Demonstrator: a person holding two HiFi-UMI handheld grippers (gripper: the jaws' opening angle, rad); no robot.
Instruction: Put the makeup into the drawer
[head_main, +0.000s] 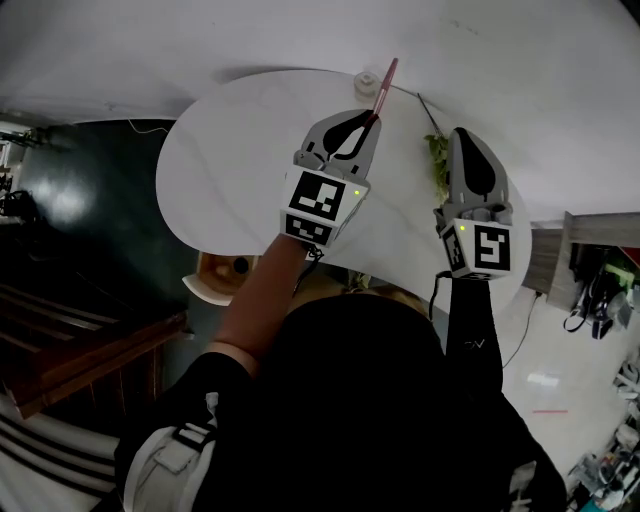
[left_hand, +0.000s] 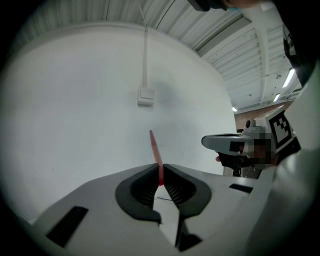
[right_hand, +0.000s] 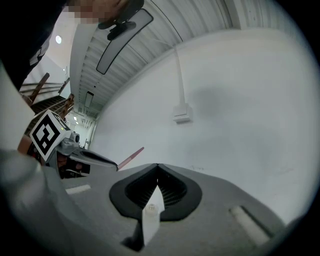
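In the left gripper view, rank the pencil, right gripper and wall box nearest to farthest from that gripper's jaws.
1. Pencil, gripped in the jaws.
2. Right gripper, alongside on the right.
3. Wall box, on the far wall.

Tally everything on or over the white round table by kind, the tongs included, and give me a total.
tongs: 2 (left tongs shut on the pencil, right tongs shut, empty)
red makeup pencil: 1
small white round pot: 1
green sprig: 1
Total: 5
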